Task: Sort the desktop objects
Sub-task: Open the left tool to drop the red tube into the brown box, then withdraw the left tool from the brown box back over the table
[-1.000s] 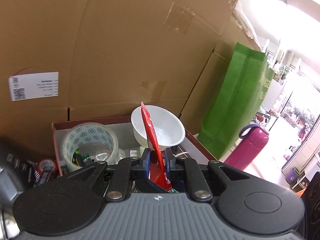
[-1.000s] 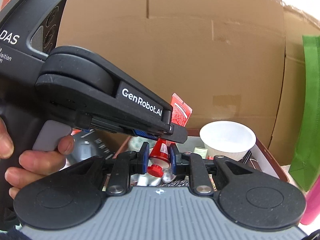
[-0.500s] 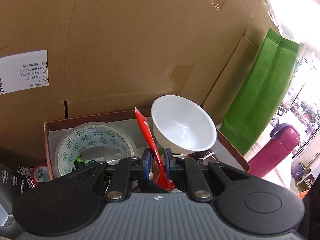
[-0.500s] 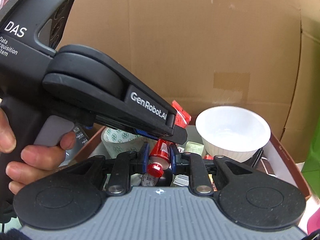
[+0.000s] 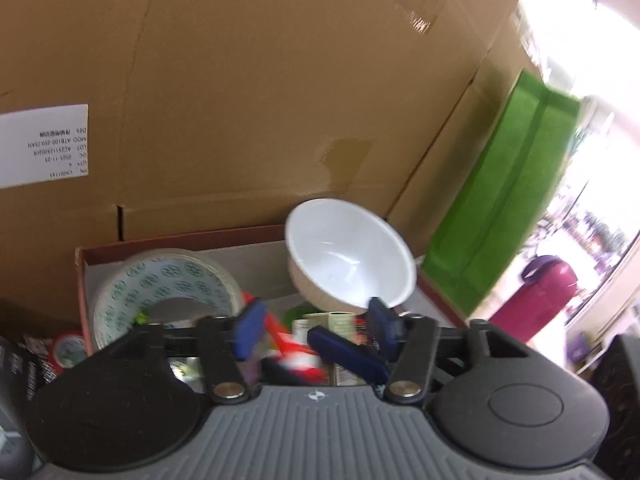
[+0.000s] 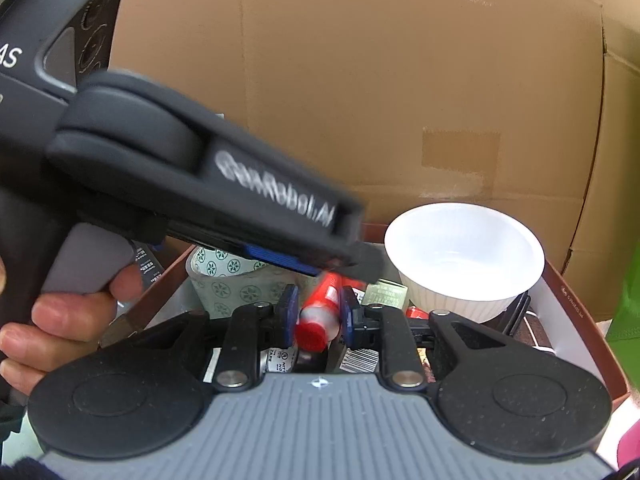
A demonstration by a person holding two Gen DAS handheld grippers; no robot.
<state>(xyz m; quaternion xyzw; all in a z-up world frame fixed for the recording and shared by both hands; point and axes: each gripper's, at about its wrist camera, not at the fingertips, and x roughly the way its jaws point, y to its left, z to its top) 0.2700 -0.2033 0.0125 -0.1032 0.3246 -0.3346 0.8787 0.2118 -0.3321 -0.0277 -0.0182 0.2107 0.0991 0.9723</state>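
Observation:
My left gripper point(image 5: 316, 330) is open over a brown-rimmed box point(image 5: 82, 276). A red packet point(image 5: 290, 346) lies loose between its spread jaws, in the box. The box holds a tape roll point(image 5: 168, 284) and a white bowl point(image 5: 348, 256). My right gripper point(image 6: 314, 314) is shut on a red tube with a red cap point(image 6: 318, 320), held over the same box point(image 6: 576, 300). The left gripper's black body point(image 6: 192, 184) crosses the right wrist view just above the tube. The bowl point(image 6: 464, 256) and the tape roll point(image 6: 236, 280) show there too.
Large cardboard boxes point(image 5: 260, 92) stand right behind the box. A green bag point(image 5: 508, 208) and a magenta bottle point(image 5: 536, 296) are to the right. Small cartons and labelled items point(image 6: 360, 356) lie in the box bottom. A red small tape roll point(image 5: 66, 350) sits left of the box.
My left gripper opened and let go of the red packet, which dropped into the box. My right gripper moved closer over the box, still holding the tube.

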